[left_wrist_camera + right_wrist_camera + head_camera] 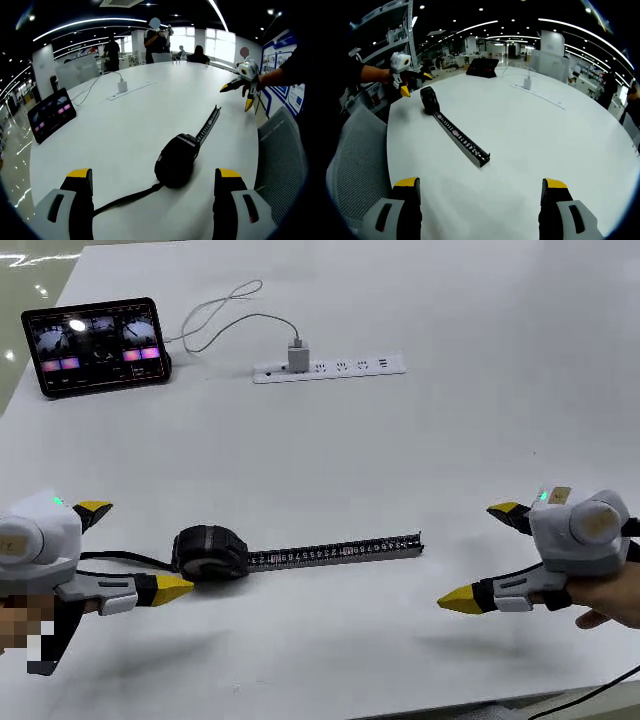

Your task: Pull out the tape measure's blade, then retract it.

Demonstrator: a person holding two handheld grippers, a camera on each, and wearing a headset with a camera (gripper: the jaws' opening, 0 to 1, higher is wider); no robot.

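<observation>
We see the tape measure [210,552] as a black, rounded case lying on the white table [330,450], with a thin black strap [125,558] trailing from it towards our left side. Its blade [340,551] is pulled out and lies flat on the table, dark with pale numbering, ending in a small hook [418,540]. Our left gripper [132,548] has its jaws spread wide and holds nothing; our right gripper [482,555] is spread just as wide and is likewise empty. The case sits just ahead of the left gripper, in line with the gap between its jaws, near one yellow tip. The blade runs from there towards the right gripper, and its hook end stops well apart from those jaws.
</observation>
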